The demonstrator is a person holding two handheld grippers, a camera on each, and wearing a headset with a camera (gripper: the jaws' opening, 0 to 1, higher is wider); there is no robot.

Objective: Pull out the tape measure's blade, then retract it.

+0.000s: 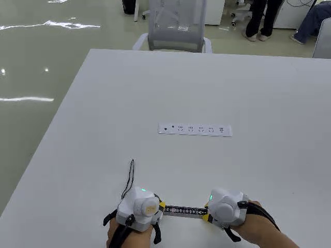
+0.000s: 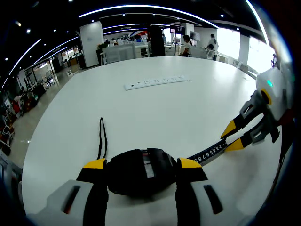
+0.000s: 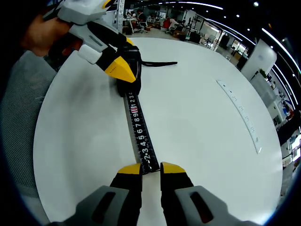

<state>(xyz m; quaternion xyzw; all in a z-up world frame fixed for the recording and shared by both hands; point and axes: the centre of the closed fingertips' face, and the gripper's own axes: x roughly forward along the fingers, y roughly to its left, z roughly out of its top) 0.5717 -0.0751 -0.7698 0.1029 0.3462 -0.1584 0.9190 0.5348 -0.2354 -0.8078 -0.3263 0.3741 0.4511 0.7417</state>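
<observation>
A big, bright office around a white worktop

The white worktop [image 1: 207,88] stands on a shiny pale green floor [image 1: 36,67] with white streaks of light [image 1: 49,24] on it. A grey mesh chair [image 1: 176,23] sits at the far edge. Long light strips [image 2: 141,6] run overhead, with a white pillar [image 2: 91,37] and bright windows [image 2: 230,42] beyond.
</observation>
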